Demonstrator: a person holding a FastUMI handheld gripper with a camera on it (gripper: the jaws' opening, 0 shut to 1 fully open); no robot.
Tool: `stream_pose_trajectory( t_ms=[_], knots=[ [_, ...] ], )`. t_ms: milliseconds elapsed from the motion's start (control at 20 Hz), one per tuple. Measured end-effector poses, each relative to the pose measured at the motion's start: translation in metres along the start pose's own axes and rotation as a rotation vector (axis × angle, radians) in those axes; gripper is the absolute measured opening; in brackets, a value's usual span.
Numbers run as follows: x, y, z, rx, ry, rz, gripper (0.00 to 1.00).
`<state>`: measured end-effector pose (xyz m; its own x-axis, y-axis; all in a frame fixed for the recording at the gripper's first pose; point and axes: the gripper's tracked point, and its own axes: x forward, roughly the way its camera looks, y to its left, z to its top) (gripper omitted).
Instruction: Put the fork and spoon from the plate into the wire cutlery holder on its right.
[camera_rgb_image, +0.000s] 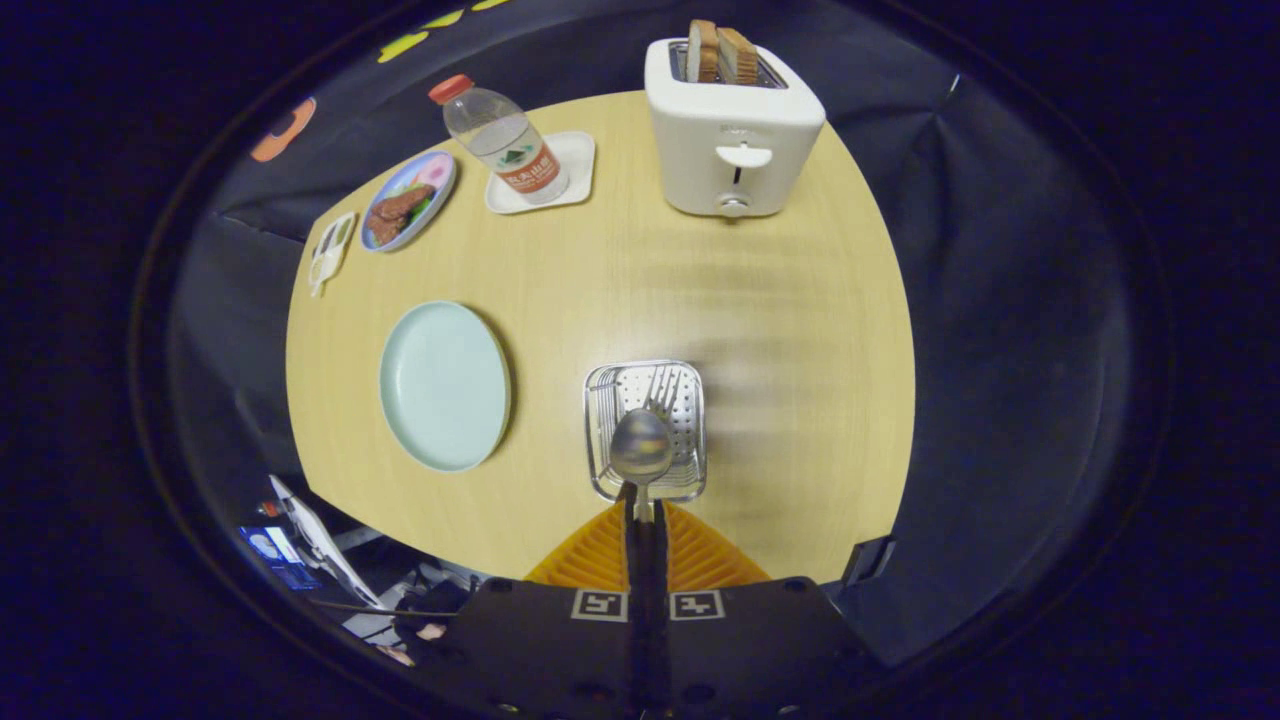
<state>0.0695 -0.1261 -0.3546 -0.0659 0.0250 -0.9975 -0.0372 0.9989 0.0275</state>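
My gripper (645, 512) is shut on the handle of a metal spoon (641, 446), whose bowl hangs just ahead of the fingertips, above the wire cutlery holder (602, 470). A fork (663, 393) stands in the holder beyond the spoon's bowl, tines showing. The pale green plate (444, 385) lies bare on the wooden table, left of the holder.
A white toaster (732, 128) with bread slices stands at the table's far side. A water bottle (500, 142) sits on a small white tray (578, 165); left of it are a plate of food (408, 200) and a small white item (330, 250). Clutter lies below the table's near-left edge.
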Motion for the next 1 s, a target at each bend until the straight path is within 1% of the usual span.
stream_pose_trajectory(
  t_ms=[150, 200, 250, 350, 400, 550, 600, 750, 800, 900, 1000],
  knots=[
    [0.007, 0.001, 0.005, 0.025, 0.011, -0.014, 0.02],
    [0.007, 0.003, 0.006, 0.027, 0.004, -0.013, 0.07],
    [0.006, 0.005, 0.010, 0.024, -0.009, -0.011, 0.06],
    [0.002, 0.007, 0.015, 0.005, -0.039, -0.018, 0.11],
    [-0.001, 0.011, 0.017, -0.006, -0.057, -0.012, 0.15],
    [-0.010, 0.022, 0.023, -0.027, -0.122, 0.006, 0.32],
    [-0.016, 0.027, 0.023, -0.025, -0.143, 0.015, 0.40],
    [-0.032, 0.041, 0.022, -0.039, -0.227, 0.039, 0.66],
    [-0.037, 0.044, 0.023, -0.045, -0.260, 0.038, 0.82],
    [-0.050, 0.047, 0.022, -0.041, -0.315, 0.030, 0.90],
    [-0.063, 0.053, 0.018, -0.030, -0.355, 0.035, 0.95]
  ],
)
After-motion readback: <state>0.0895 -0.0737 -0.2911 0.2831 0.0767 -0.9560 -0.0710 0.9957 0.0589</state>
